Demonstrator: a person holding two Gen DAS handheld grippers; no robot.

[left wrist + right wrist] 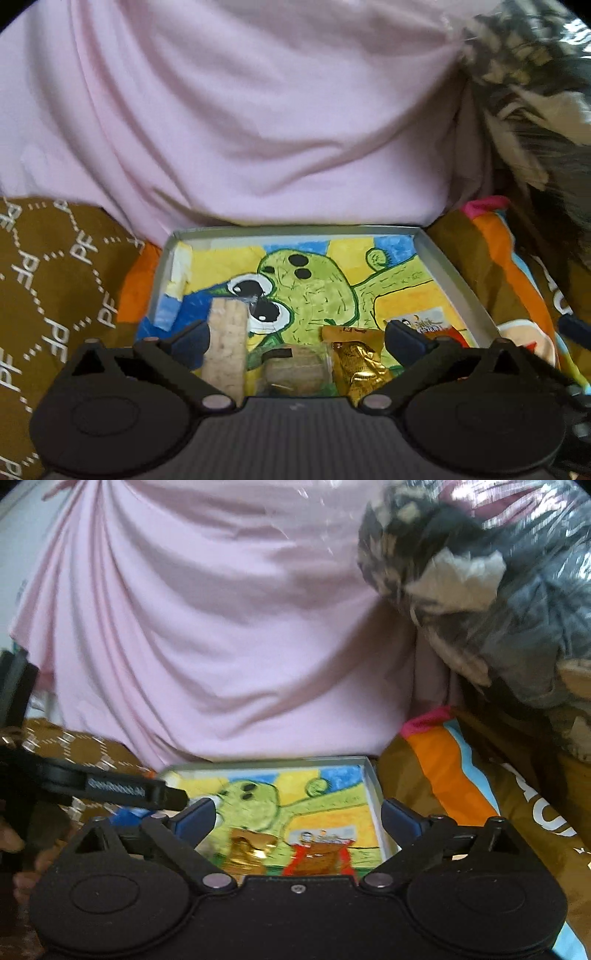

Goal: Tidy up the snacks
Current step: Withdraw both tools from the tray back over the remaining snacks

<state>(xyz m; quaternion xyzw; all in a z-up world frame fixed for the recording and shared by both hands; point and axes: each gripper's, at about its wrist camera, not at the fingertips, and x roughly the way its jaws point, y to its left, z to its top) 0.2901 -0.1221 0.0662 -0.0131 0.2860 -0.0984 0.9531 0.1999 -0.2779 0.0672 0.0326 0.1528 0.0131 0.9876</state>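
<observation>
Left wrist view: snacks (pixel 291 369) are lying in the tray (pixel 448 269), sitting loose between the wide-spread left hand-held gripper (pixel 295 339) fingers.

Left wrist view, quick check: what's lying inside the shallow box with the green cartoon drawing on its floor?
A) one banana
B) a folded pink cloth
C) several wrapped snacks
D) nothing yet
C: in the shallow grey-rimmed box lie a pale oblong wafer bar in clear wrap, a round brown biscuit in clear wrap, a crinkled gold foil packet and a white-and-red packet.
</observation>
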